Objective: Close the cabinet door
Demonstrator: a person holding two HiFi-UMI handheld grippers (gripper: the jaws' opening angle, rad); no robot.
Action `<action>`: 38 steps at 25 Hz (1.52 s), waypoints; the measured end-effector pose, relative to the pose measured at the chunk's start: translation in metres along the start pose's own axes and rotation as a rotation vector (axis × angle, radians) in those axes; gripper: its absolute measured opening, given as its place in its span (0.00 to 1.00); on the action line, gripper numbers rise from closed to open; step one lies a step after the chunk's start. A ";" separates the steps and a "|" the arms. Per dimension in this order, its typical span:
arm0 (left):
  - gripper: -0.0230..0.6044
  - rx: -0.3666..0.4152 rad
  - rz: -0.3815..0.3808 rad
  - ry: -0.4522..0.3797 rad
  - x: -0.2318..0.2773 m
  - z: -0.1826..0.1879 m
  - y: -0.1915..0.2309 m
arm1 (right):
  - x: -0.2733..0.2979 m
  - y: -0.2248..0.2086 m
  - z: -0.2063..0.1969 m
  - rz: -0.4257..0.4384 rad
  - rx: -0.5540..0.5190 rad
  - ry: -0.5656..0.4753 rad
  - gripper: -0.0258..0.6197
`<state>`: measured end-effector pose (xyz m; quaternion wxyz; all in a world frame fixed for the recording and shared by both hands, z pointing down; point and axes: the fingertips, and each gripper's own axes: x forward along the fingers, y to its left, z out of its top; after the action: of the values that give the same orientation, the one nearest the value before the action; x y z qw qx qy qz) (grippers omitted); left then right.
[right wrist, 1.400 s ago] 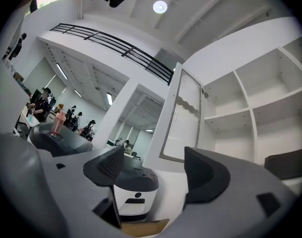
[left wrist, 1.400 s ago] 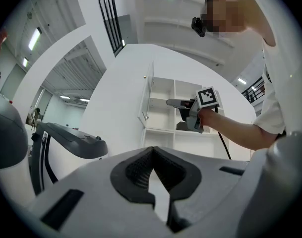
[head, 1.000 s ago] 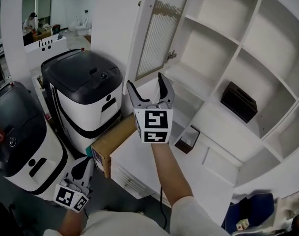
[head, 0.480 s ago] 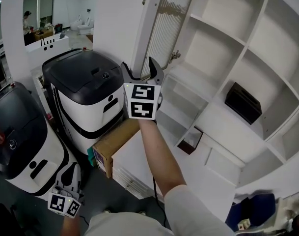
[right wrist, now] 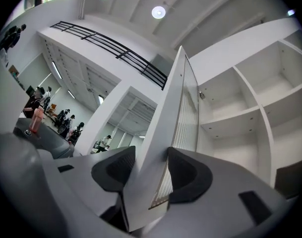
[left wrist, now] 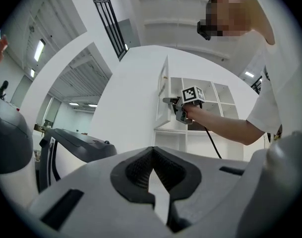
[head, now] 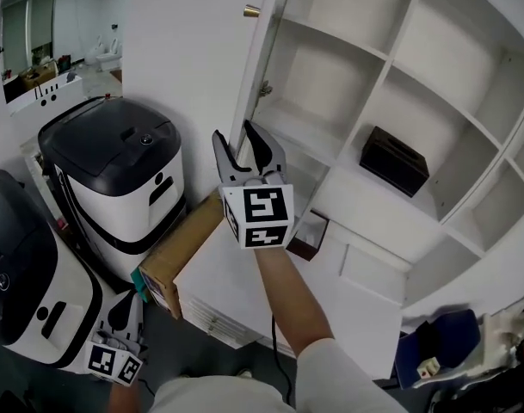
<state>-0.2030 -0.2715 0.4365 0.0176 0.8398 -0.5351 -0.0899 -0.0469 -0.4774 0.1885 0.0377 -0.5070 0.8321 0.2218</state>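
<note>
Right gripper [head: 236,140], jaws just closing, seemingly grips cabinet door [right wrist: 178,113]; black box [head: 397,160] shelved.

- No words, numbers or brands can be read.
- Cube [head: 260,218] on right claw [head: 236,140], cube [head: 114,361] on left claw [head: 126,306]: black-and-white square patterns only.
- Box [head: 182,246] label, left: too small to read.

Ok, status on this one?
Right tool just closing on cabinet door edge. Left tool shut, empty, low. Door open; nothing seen blocking.
</note>
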 end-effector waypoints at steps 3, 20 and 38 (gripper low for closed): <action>0.04 -0.002 -0.057 0.010 0.014 -0.004 -0.018 | -0.013 -0.012 -0.001 0.003 -0.002 0.000 0.35; 0.04 0.023 -0.211 0.041 0.059 -0.013 -0.090 | -0.073 -0.187 -0.054 -0.254 -0.081 0.170 0.27; 0.04 0.025 -0.118 0.070 0.061 -0.029 -0.105 | -0.070 -0.285 -0.085 -0.364 -0.050 0.247 0.53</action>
<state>-0.0787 -0.2834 0.4438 0.0206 0.8727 -0.4848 -0.0548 0.2457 -0.5642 0.1905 -0.0375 -0.6730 0.7193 0.1683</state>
